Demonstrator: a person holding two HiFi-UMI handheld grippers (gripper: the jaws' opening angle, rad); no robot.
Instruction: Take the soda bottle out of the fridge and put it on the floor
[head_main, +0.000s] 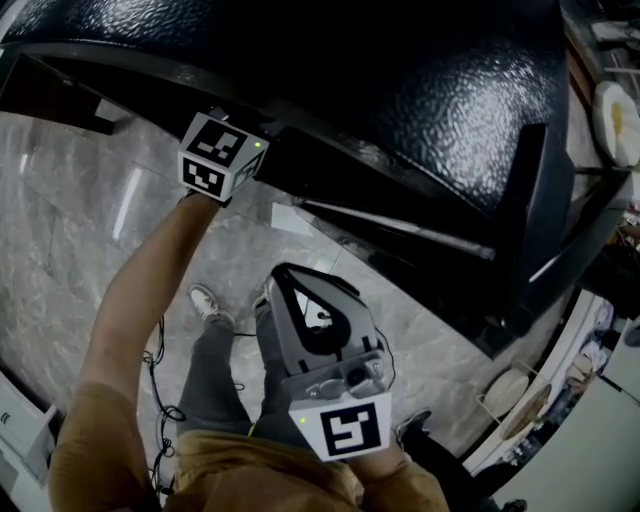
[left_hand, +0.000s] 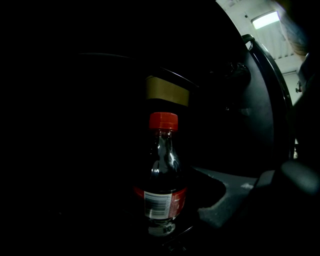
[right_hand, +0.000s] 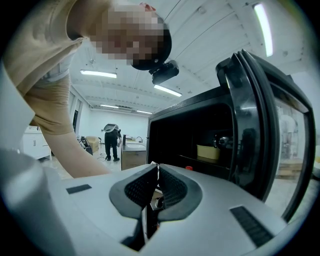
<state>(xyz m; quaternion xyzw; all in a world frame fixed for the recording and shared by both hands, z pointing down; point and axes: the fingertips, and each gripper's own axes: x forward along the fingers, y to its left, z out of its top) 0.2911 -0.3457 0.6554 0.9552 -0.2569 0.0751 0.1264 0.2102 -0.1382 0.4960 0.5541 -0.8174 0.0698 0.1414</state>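
Head view, fridge (head_main: 400, 90): black with a pebbled top, seen from above. Its door (head_main: 535, 230) stands open at the right.
Head view, left gripper (head_main: 220, 155): the marker cube sits at the fridge's front edge. The jaws are inside the fridge, out of sight here.
Head view, right gripper (head_main: 300, 300): held near the person's body, apart from the fridge.
Head view, open room: the pale marbled floor (head_main: 80, 220) lies bare to the left and near side of the fridge.
Left gripper view, soda bottle (left_hand: 161, 175): upright in the dark fridge, straight ahead. It has a red cap (left_hand: 163, 121), a clear neck, dark drink and a red label with a white barcode patch.
Left gripper view, jaws: released. The grey right pad (left_hand: 225, 202) is just beside the bottle without pressing it, and the left jaw is lost in the dark.
Left gripper view, behind: a tan box (left_hand: 167, 91) stands farther back, above the cap.
Left gripper view, edge: the door's curved rim closes off the right side.
Right gripper view, jaws: clenched together with nothing between them.
Right gripper view, fridge opening: it lies ahead. The red cap peeks over the gripper's body, the tan box sits on a shelf, and the door stands edge-on at near right.
Right gripper view, far left: open hall with a distant person (right_hand: 111, 142).
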